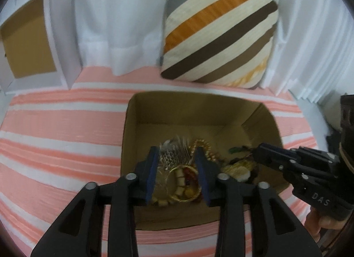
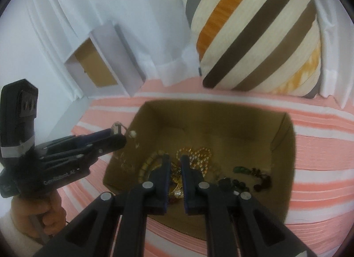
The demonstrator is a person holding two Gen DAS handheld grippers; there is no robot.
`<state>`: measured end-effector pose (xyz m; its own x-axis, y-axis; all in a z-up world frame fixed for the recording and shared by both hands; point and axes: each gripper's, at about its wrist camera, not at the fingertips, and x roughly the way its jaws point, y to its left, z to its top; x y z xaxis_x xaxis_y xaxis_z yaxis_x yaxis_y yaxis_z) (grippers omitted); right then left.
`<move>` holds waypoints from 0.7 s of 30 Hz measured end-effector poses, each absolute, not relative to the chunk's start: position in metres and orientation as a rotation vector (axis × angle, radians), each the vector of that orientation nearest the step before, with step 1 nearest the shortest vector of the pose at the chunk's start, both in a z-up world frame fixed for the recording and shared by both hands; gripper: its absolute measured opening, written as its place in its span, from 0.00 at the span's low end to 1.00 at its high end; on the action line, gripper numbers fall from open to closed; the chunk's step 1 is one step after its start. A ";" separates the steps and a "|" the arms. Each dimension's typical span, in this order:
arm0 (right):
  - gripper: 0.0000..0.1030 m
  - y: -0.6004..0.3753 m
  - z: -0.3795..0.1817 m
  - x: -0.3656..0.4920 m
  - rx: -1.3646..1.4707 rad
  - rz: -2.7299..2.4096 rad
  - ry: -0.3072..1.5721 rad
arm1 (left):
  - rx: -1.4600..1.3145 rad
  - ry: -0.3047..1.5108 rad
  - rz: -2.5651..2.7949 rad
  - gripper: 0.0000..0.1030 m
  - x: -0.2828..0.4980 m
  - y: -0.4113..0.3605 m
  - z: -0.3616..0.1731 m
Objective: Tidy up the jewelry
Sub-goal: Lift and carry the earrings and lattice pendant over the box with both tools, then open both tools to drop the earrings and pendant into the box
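An open cardboard box (image 1: pixel 199 110) (image 2: pixel 221 119) lies on the striped cover and holds a heap of jewelry. The heap includes a gold bead necklace (image 1: pixel 204 146) (image 2: pixel 197 157), a gold bangle with wooden beads (image 1: pixel 183 181), a green piece (image 2: pixel 240 170) and dark beads (image 2: pixel 263 178). My left gripper (image 1: pixel 177 149) (image 2: pixel 120 136) hovers over the box's left side with its jaws apart. A silver feathered piece (image 1: pixel 174 155) sits between its fingertips, and a white bead (image 2: pixel 132 134) dangles from it. My right gripper (image 2: pixel 175 158) (image 1: pixel 255 152) points into the box over the gold pieces, jaws together, nothing visibly pinched.
A cushion (image 1: pixel 219 28) with grey, orange and brown stripes leans on the white curtain behind the box. A white case with a cardboard lining (image 1: pixel 28 42) (image 2: pixel 97 68) stands at the back left. The pink and white cover (image 1: pixel 55 135) spreads all around. A hand (image 2: pixel 44 212) grips the left tool.
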<state>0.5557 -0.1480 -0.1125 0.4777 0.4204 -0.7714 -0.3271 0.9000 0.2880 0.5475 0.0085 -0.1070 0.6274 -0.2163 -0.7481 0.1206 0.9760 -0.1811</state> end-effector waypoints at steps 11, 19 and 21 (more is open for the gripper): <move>0.63 -0.155 -0.101 0.542 0.056 0.356 0.898 | -0.016 0.758 -0.074 0.97 0.518 0.002 -0.086; 0.66 -0.159 -0.085 0.522 0.007 0.310 0.856 | 0.117 0.685 0.059 0.99 0.494 -0.017 -0.065; 0.67 -0.160 -0.083 0.518 0.001 0.302 0.854 | 0.128 0.673 0.075 0.99 0.488 -0.019 -0.060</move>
<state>0.5180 -0.1599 -0.0835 0.6172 0.2627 -0.7417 -0.2619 0.9575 0.1213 0.4883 -0.0191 -0.0604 0.7795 0.1109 -0.6165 -0.0279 0.9894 0.1426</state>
